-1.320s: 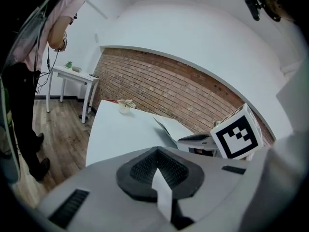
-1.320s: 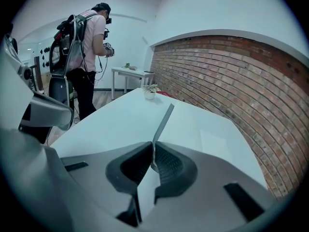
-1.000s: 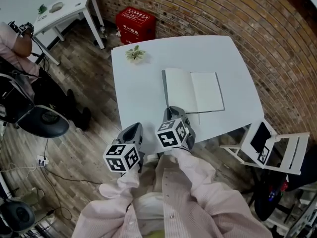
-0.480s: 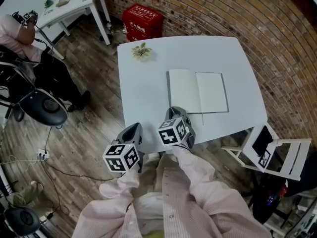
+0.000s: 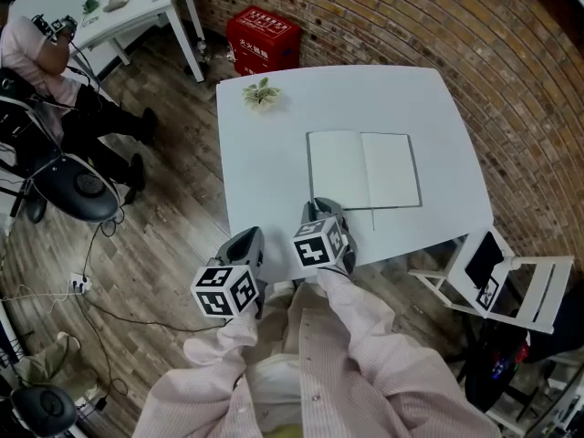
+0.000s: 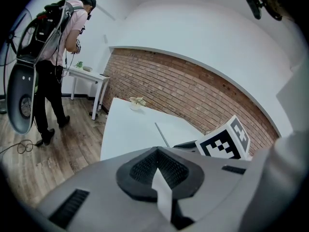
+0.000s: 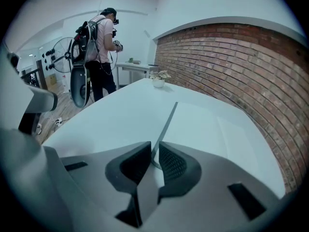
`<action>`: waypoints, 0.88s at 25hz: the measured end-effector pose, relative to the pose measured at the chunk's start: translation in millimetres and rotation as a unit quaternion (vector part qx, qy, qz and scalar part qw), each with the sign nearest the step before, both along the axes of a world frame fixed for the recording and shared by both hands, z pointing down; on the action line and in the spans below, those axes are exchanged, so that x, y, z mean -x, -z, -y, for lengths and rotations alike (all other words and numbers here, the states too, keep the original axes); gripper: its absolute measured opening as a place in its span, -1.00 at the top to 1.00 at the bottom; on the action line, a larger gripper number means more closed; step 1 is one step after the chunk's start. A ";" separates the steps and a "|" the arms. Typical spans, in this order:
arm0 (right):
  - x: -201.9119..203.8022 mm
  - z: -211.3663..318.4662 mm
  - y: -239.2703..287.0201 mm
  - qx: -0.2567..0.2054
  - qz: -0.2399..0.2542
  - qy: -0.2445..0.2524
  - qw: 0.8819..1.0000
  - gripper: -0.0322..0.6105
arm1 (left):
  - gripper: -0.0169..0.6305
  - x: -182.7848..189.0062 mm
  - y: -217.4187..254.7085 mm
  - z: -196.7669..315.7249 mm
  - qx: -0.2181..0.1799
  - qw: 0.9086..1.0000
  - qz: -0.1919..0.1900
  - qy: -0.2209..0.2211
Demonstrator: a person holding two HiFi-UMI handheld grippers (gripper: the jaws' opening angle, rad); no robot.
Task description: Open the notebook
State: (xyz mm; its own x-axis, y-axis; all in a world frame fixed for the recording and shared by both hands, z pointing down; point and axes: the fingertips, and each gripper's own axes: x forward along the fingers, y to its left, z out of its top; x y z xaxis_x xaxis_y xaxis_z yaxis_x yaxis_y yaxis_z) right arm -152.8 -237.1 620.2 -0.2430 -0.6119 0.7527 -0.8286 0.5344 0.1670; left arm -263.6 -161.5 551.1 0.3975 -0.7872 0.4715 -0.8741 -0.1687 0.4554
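The notebook [image 5: 365, 170] lies open and flat on the white table [image 5: 265, 153], showing two blank pages. My right gripper [image 5: 319, 205] hovers at the notebook's near left corner by the table's front edge. In the right gripper view its jaws [image 7: 154, 153] are opening, with a narrow gap. The dark edge of the cover [image 7: 166, 122] runs into that gap, and the pads do not press on it. My left gripper [image 5: 246, 237] hangs off the table's front left, shut with nothing in it [image 6: 157, 153].
A small potted plant [image 5: 261, 92] stands at the table's far left edge. A red box [image 5: 265, 39] sits by the brick wall. A person [image 5: 36, 44] and an office chair [image 5: 78, 185] are at the far left, a white folding chair [image 5: 493, 272] at the right.
The notebook's left cover edge, slightly raised before, now lies flat. Both grippers have stayed in place. The person at the far left has shifted.
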 end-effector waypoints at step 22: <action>-42.1 -21.0 79.9 -0.064 0.231 0.030 0.970 0.89 | 0.97 -42.9 37.4 17.4 -0.071 0.996 0.029 -0.040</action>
State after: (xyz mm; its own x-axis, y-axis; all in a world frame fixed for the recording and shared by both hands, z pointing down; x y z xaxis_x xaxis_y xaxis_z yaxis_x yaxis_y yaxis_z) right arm -110.7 -216.1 540.2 -0.5739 -0.6676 0.4743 -0.7992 0.5830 -0.1464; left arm -220.8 -178.8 513.8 0.4362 -0.8144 0.3827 -0.8799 -0.2971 0.3708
